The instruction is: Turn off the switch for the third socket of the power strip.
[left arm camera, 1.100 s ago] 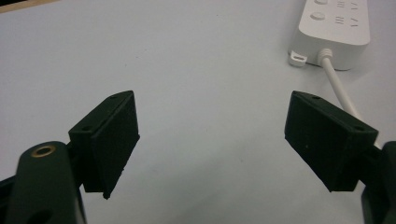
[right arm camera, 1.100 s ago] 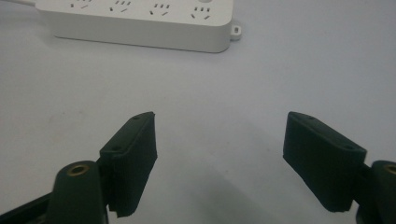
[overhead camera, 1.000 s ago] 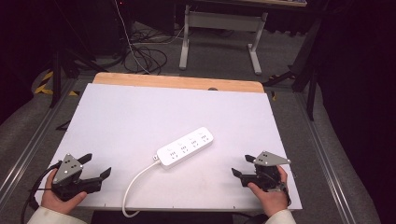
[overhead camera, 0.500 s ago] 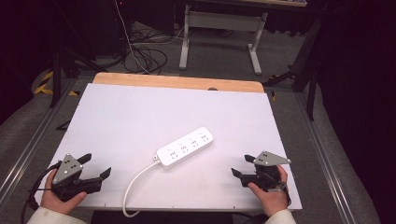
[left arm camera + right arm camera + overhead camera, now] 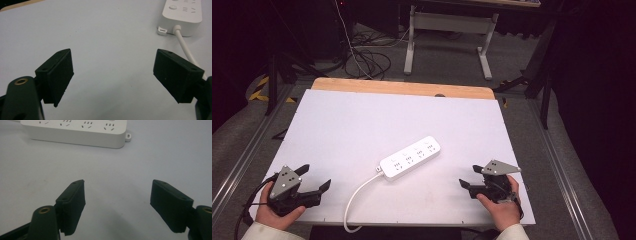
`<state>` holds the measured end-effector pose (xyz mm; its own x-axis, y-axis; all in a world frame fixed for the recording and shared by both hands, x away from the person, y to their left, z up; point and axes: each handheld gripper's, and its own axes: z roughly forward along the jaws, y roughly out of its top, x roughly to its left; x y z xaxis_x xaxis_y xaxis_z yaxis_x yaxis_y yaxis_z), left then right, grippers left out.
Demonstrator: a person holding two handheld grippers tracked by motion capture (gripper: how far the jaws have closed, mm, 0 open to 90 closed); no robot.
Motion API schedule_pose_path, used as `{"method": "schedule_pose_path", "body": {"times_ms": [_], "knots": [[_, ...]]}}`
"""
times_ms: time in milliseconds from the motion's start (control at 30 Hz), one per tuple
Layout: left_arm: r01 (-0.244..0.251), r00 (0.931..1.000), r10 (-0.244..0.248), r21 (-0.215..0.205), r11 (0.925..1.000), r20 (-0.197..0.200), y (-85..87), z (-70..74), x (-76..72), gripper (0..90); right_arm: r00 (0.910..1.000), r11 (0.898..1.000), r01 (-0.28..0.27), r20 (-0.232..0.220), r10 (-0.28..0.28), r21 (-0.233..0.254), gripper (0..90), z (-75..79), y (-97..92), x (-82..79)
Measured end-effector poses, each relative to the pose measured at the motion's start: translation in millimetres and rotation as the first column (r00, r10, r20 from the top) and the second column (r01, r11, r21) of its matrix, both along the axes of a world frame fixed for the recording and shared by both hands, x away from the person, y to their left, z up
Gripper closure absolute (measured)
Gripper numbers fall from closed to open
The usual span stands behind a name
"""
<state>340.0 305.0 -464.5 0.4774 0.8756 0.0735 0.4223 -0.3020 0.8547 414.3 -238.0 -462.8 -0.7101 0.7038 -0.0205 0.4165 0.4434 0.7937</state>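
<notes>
A white power strip lies at an angle in the middle of the white table; its white cable curls off toward the front edge. The strip and its cable appear at the top right of the left gripper view, and the strip runs along the top of the right gripper view. My left gripper rests open at the front left corner, held by a hand. My right gripper rests open at the front right, jaws toward the strip. Nothing sits between either pair of jaws.
A wooden strip edges the table's far side. Behind it stand a metal desk frame and loose cables on the grey floor. Metal rails run along both sides of the table.
</notes>
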Motion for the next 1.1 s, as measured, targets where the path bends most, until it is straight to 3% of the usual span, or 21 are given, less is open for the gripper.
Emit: {"method": "schedule_pose_path", "body": {"times_ms": [400,700,1100], "knots": [[0.001,1.0,-0.001,0.002,1.0,-0.004,0.0,-0.3,-0.1,16.8,0.9991,1.0,-0.031,-0.03,0.031,-0.006,38.4,21.4,18.2,10.0],[0.002,1.0,-0.002,0.002,1.0,-0.006,-0.1,-0.1,0.0,16.8,0.9975,0.998,-0.063,-0.033,0.063,-0.011,39.8,39.4,38.8,28.2],[0.004,1.0,-0.004,0.001,1.0,-0.006,-0.5,-0.1,0.3,16.8,0.9955,0.996,-0.091,-0.028,0.09,-0.025,40.4,52.4,60.8,43.9]]}}
